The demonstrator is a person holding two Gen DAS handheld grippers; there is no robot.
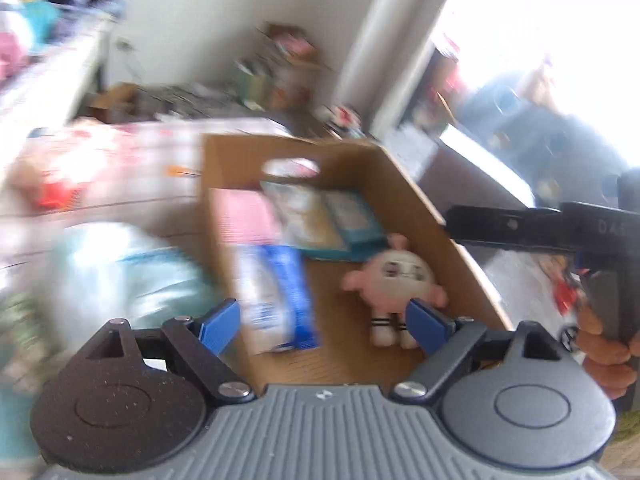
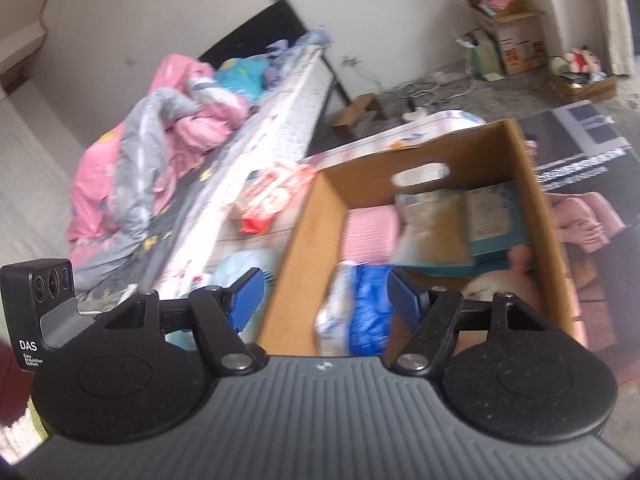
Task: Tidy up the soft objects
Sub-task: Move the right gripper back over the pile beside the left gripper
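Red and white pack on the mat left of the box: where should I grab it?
Take the red and white pack across its short width, coming from above. It lies flat and apart from the cardboard box, so the fingers can straddle it; blur hides finer detail.

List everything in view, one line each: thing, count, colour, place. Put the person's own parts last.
cardboard box: one, brown, open, on the floor beside the bed
plush toy: one, white and pink, lying in the box
blue and white packet: one, in the box near its front
pink folded cloth: one, in the box at the back
teal packets: about two, leaning inside the box
red and white packet: one, outside the box by the bed
bedding: a heap, pink and grey, on the bed
left gripper: one, blue pads, open, empty
right gripper: one, blue pads, open, empty
hand: one, holding the right gripper's handle
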